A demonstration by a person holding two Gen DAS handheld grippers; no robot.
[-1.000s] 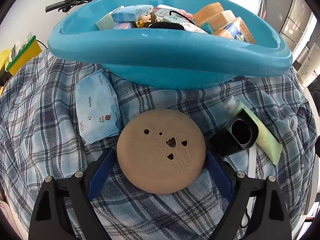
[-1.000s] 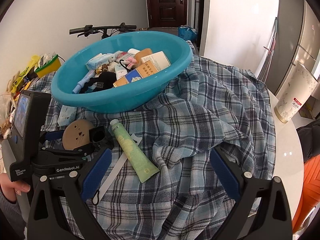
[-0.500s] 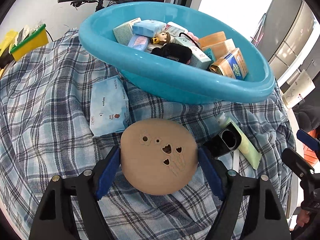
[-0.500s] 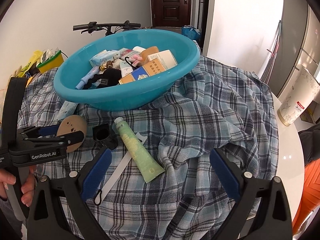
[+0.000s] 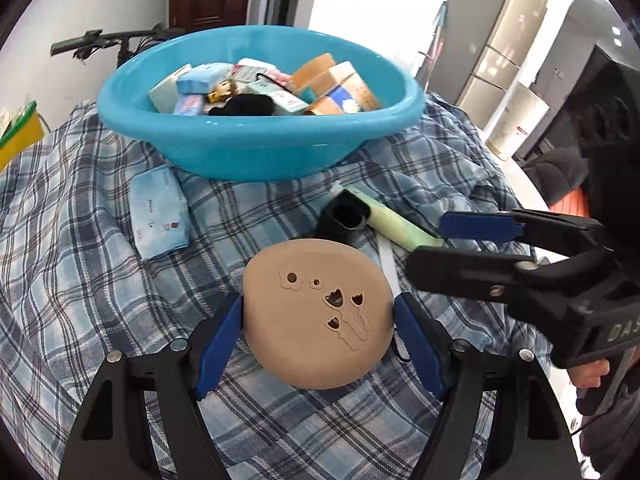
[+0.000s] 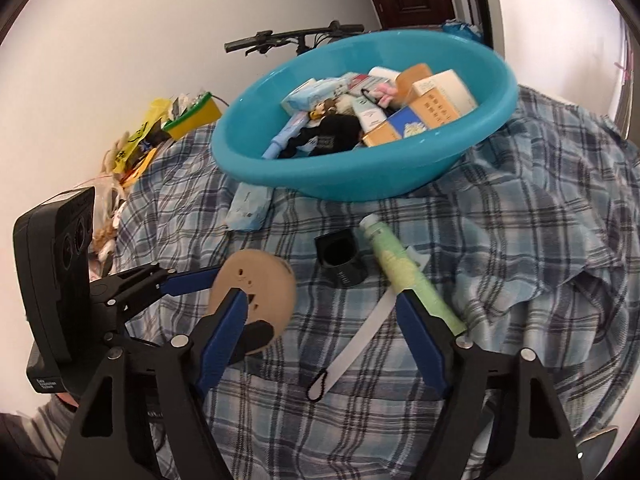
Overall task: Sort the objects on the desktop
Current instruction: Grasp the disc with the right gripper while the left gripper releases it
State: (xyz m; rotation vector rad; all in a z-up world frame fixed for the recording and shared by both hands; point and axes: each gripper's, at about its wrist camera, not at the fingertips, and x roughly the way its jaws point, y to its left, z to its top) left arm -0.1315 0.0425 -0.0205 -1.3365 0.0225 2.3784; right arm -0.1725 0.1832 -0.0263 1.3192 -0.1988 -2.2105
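My left gripper (image 5: 318, 316) is shut on a round tan wooden disc (image 5: 318, 314) with flower cut-outs, held above the plaid cloth; the disc also shows in the right wrist view (image 6: 256, 292). A blue basin (image 5: 260, 148) full of boxes and packets stands behind it, also seen in the right wrist view (image 6: 360, 176). My right gripper (image 6: 320, 320) is open and empty above a white strap (image 6: 360, 340). A green tube (image 6: 408, 276) touches its right finger. A black square cap (image 6: 340, 256) lies beside the tube.
A light blue tissue pack (image 5: 160, 212) lies left of the basin on the plaid cloth (image 5: 80, 280). A yellow and green bag (image 6: 188, 114) and a bicycle handlebar (image 6: 292, 38) are behind. A white cup (image 5: 516, 120) stands at the far right.
My left gripper has lifted the disc off the cloth and drawn back from the basin. My right gripper has moved forward and left, closer to the tube and strap.
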